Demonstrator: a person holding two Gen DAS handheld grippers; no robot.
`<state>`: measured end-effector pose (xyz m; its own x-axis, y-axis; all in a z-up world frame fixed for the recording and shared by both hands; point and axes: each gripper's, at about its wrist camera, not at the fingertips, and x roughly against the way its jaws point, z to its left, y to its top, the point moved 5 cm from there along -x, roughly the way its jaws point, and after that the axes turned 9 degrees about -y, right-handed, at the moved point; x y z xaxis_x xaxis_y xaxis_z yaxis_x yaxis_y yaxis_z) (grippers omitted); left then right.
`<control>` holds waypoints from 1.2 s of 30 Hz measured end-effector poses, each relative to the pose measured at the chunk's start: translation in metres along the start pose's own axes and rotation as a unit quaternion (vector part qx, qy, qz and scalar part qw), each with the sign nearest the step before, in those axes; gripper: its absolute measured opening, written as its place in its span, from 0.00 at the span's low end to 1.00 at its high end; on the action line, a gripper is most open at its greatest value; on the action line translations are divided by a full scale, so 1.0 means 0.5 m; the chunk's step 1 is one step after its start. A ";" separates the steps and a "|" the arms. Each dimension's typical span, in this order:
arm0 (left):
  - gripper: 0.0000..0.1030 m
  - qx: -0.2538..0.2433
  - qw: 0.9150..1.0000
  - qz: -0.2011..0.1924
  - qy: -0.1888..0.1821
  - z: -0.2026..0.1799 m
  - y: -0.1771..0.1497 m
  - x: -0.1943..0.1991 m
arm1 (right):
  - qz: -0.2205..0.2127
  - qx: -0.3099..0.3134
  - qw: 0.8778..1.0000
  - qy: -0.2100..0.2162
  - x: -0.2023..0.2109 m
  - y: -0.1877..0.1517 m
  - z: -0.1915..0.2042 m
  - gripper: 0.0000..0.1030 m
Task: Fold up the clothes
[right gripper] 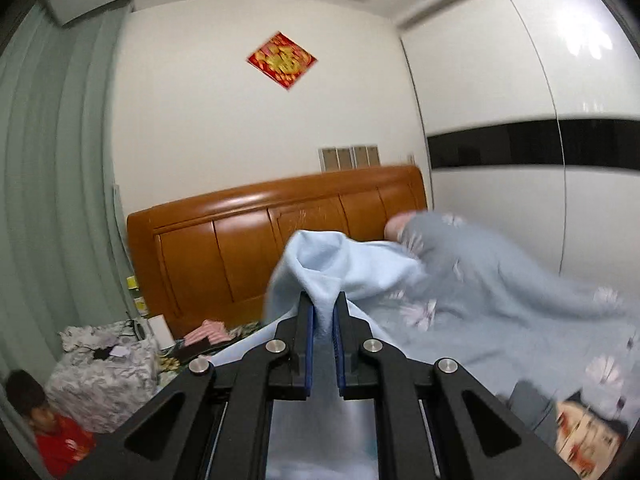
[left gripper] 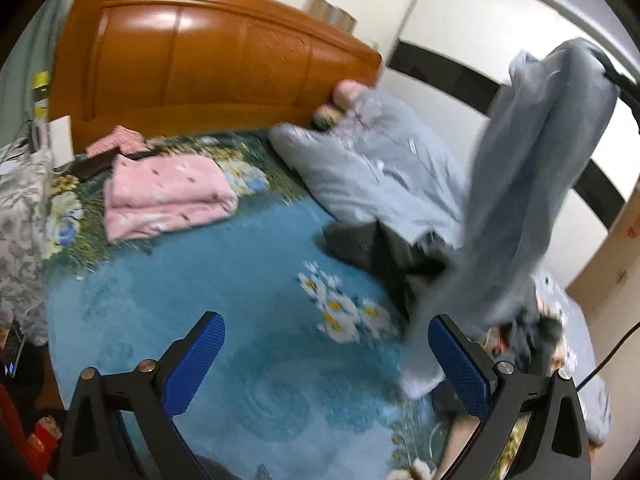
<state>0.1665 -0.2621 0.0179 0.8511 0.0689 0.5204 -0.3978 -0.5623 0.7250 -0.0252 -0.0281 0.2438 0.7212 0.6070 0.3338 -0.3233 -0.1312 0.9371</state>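
My right gripper grips the light blue garment, lifted above the bed; left gripper gapes empty. Blurred, probably mid-spread: next, catch its hanging end.

The left wrist view looks down from above the blue floral bedspread, facing the wooden headboard, its 2 blue finger pads close at the bottom edge. The right wrist view sits lower and looks level toward the same headboard and the wall beyond. Both views share the headboard, the grey floral quilt and the white wardrobe.
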 end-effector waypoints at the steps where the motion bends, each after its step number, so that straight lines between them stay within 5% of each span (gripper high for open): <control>1: 1.00 0.002 1.000 -0.005 0.000 0.006 0.004 0.008 | -0.020 0.001 1.000 0.015 0.014 0.028 0.022 0.08; 4: 1.00 0.003 1.000 -0.010 -0.002 0.020 0.007 0.020 | 0.022 -0.010 0.999 0.021 -0.001 -0.047 -0.004 0.08; 7: 1.00 -0.002 1.000 0.007 -0.001 0.026 -0.010 0.006 | 0.116 -0.007 0.993 -0.025 -0.041 -0.197 -0.066 0.09; 10: 1.00 0.000 0.999 0.034 -0.008 0.025 -0.038 -0.025 | 0.239 -0.026 0.967 -0.089 -0.073 -0.389 -0.167 0.08; 12: 1.00 0.000 0.999 0.050 -0.012 0.023 -0.054 -0.042 | 0.311 -0.059 0.936 -0.152 -0.069 -0.520 -0.249 0.07; 17: 1.00 -0.017 0.995 0.096 -0.018 -0.001 -0.094 -0.094 | 0.311 -0.121 0.919 -0.209 -0.004 -0.558 -0.346 0.01; 22: 1.00 -0.022 0.992 0.127 -0.013 -0.024 -0.128 -0.136 | 0.307 -0.069 0.933 -0.175 -0.033 -0.560 -0.279 0.03; 24: 1.00 -0.022 0.991 0.131 -0.010 -0.025 -0.131 -0.142 | 0.328 -0.046 0.933 -0.139 -0.086 -0.601 -0.209 0.35; 26: 1.00 -0.025 0.991 0.132 -0.004 -0.024 -0.130 -0.139 | 0.343 -0.027 0.932 -0.114 -0.145 -0.641 -0.137 0.49; 29: 1.00 -0.023 0.991 0.130 0.004 -0.017 -0.127 -0.134 | 0.333 0.027 0.932 -0.140 -0.227 -0.685 -0.064 0.49; 33: 1.00 -0.018 0.991 0.133 0.009 -0.011 -0.128 -0.135 | 0.366 0.026 0.910 -0.194 -0.294 -0.737 -0.067 0.49; 34: 1.00 -0.020 0.991 0.135 0.010 -0.012 -0.129 -0.138 | 0.377 0.023 0.903 -0.203 -0.303 -0.749 -0.073 0.47; 36: 1.00 -0.029 0.989 0.142 0.010 -0.021 -0.135 -0.147 | 0.383 0.009 0.901 -0.204 -0.288 -0.749 -0.092 0.02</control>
<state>0.1275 -0.2205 -0.0646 0.6958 -0.0685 0.7149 -0.6390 -0.5135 0.5727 -0.0362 -0.0301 -0.1598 0.4572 -0.0044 0.8893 -0.8145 -0.4035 0.4168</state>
